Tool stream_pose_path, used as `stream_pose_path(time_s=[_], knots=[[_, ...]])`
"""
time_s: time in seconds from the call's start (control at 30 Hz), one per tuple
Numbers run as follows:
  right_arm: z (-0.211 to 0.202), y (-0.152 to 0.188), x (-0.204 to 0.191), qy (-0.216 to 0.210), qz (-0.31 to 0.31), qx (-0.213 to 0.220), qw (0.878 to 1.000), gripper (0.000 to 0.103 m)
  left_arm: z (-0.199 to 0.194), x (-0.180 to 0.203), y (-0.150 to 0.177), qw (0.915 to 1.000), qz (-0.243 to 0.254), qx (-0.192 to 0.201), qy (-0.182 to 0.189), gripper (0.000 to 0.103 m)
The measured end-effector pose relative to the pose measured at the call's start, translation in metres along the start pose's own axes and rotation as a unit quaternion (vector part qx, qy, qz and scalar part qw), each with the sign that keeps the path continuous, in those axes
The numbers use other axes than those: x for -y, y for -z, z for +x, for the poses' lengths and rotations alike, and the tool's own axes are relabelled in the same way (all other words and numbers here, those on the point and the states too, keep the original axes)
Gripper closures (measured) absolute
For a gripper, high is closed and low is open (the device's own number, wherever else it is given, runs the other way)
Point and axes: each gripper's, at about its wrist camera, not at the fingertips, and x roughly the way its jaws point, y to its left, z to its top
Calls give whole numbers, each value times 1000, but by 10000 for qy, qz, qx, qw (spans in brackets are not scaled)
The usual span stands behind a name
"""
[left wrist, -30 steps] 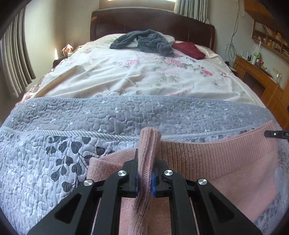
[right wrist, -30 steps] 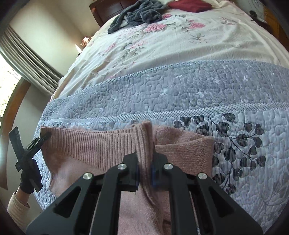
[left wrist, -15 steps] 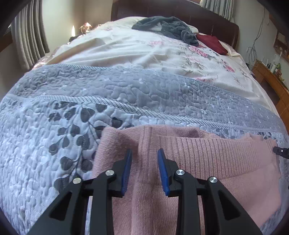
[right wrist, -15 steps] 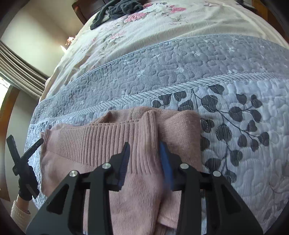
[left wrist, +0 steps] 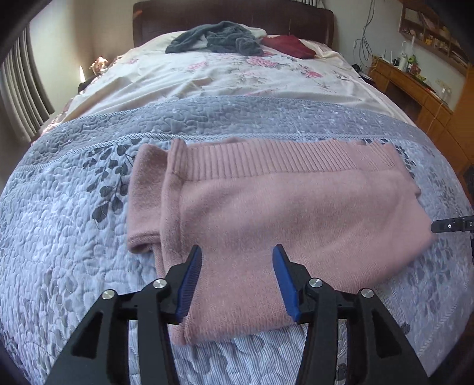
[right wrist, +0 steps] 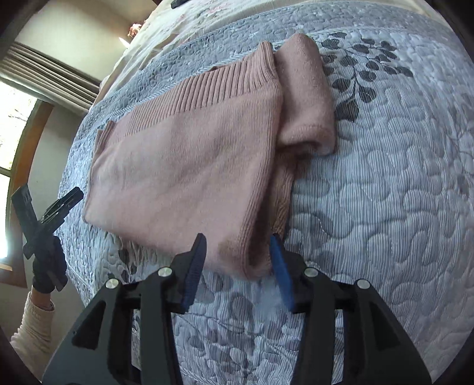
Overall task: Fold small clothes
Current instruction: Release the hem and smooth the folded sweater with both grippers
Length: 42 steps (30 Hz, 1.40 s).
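A pink knitted sweater [left wrist: 284, 213] lies folded flat on the grey quilted bedspread [left wrist: 59, 225], ribbed hem toward the headboard, one sleeve tucked along its left side. My left gripper [left wrist: 237, 266] hovers open over the sweater's near edge, holding nothing. In the right wrist view the same sweater [right wrist: 189, 154] lies ahead, and my right gripper [right wrist: 238, 257] stands open above its near corner, empty. The left gripper [right wrist: 63, 204] shows at the far left of that view, held by a gloved hand [right wrist: 47, 266]. The right gripper's tip [left wrist: 450, 226] shows at the right edge of the left wrist view.
Further up the bed lie a floral cream sheet [left wrist: 237, 77], a dark grey crumpled garment [left wrist: 216, 38] and a dark red cloth [left wrist: 290, 46] near the wooden headboard [left wrist: 231, 14]. A wooden desk [left wrist: 420, 91] stands on the right, curtains [right wrist: 47, 77] on the left.
Both grippers let go of the sweater's ribbed hem, opened wide and drew back toward the foot of the bed. The sweater now lies flat.
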Motion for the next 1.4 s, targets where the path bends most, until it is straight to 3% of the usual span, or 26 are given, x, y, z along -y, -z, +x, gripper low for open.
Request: stream_pose_path(time_s=[0.07,0.1,0.23,0.47,0.53,0.7,0.87,1.03,1.27,1.33,1.4], knots=[[2,4,-2,-59,-23,-22,10000,90,7,2,6,9999,7,-137,9,53],[1,5,-1,0,0,0,10000,92,12,0,9,9997,-38,-227,34,53],[4,11,7,176,55,-90,9998,94,34,-10,23,9982,-199,-570,-20,53],[13,12,13,133,129,-211,9996,93,37,-15,29,9980,-318,-527,108,53],[8,7,14,-17,198,-212,9996,86,34,-12,23,9982,-265,-527,101,53],[-18,-20,23,61,320,205,9993,38,28,-4,-8,9977,-341,-386,435,53],[-18,-59,55,-346,824,316,9955,26,44,5,-43,9964,-470,-377,590,51],[4,-77,72,-490,946,193,9941,26,69,4,-59,9952,-665,-457,559,51],[25,-92,62,-760,683,221,9945,30,89,0,-62,9947,-680,-537,556,51],[29,-96,60,-766,668,249,9945,40,90,-2,-61,9941,-715,-543,605,50],[32,-98,62,-728,678,254,9947,59,91,-3,-61,9939,-727,-532,642,50]])
